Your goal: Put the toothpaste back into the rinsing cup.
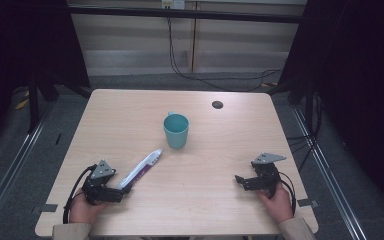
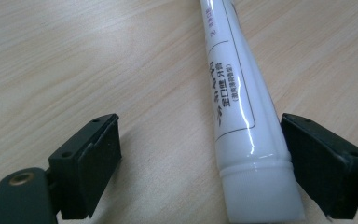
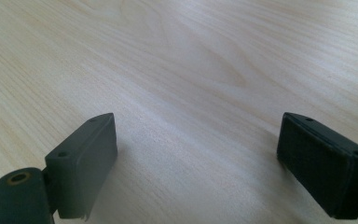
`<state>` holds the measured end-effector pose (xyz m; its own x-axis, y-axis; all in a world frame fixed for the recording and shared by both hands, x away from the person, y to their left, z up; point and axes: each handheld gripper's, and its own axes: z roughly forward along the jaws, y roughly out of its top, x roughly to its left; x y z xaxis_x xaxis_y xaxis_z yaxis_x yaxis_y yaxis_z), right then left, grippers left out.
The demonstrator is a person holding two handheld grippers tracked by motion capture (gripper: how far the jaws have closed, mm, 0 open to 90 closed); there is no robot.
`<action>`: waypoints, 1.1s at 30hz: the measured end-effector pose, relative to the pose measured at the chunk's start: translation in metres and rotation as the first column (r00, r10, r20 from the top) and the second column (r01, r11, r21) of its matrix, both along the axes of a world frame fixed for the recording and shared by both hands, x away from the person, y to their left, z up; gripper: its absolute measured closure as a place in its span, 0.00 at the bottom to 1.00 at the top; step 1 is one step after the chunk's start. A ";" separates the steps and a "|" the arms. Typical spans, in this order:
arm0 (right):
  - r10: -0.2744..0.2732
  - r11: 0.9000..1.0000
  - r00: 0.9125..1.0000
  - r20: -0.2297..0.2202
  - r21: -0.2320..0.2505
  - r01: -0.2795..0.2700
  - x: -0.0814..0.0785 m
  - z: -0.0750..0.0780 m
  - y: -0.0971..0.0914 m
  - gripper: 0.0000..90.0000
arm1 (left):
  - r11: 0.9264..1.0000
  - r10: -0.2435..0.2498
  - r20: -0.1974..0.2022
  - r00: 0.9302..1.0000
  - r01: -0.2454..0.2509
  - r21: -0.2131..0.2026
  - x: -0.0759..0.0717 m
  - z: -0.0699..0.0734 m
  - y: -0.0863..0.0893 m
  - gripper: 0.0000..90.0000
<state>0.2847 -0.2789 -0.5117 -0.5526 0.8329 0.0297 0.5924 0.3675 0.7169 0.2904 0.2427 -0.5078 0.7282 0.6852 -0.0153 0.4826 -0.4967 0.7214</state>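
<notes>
On the pale wood table point(image 1: 210, 165), both grippers point(image 1: 122, 192) point(image 1: 239, 181) spread wide, the left's 2 jaws flanking, perhaps touching, a white tube point(image 2: 242, 116).

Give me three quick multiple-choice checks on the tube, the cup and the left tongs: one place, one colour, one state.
1. Where does the tube lie?
A. inside the cup
B. flat on the table, between the left tongs' jaws
C. under the right tongs

2. What colour is the cup?
A. teal
B. red
C. yellow

3. How do the left tongs stand?
A. shut on the cup
B. shut with nothing between
C. open, with a wide gap on one side of the tube

Answers: 1 B, the left gripper view shows the tube's cap end between the jaws; 2 A, seen in the high view; 3 C, one jaw stands well off the tube.
</notes>
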 end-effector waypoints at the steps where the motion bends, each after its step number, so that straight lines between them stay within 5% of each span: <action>1: 0.000 1.000 1.000 0.000 0.000 0.000 0.000 0.000 0.000 0.13 | 1.000 0.000 0.000 1.000 0.000 -0.001 0.000 0.000 0.000 0.15; 13: 0.005 1.000 1.000 0.005 -0.001 -0.005 0.001 0.000 0.000 0.13 | 0.999 0.051 -0.028 0.998 -0.051 0.014 -0.002 0.003 -0.005 0.19; 17: 0.006 1.000 1.000 0.006 -0.001 -0.006 0.001 0.000 0.000 0.13 | 0.996 0.042 -0.101 0.994 -0.034 0.081 0.004 0.012 -0.012 0.21; 19: 0.006 1.000 1.000 0.005 -0.001 -0.006 0.001 0.000 0.000 0.13 | 0.995 0.039 -0.164 0.986 -0.023 0.096 0.010 0.018 -0.016 0.23; 25: 0.006 1.000 1.000 0.005 -0.001 -0.006 0.001 0.000 0.000 0.13 | 0.993 0.029 -0.206 0.978 -0.005 0.116 0.019 0.028 -0.022 0.26; 33: 0.006 1.000 1.000 0.004 0.000 -0.006 0.001 0.000 0.000 0.13 | 0.982 0.042 -0.254 0.966 0.007 0.190 0.035 0.042 -0.034 0.29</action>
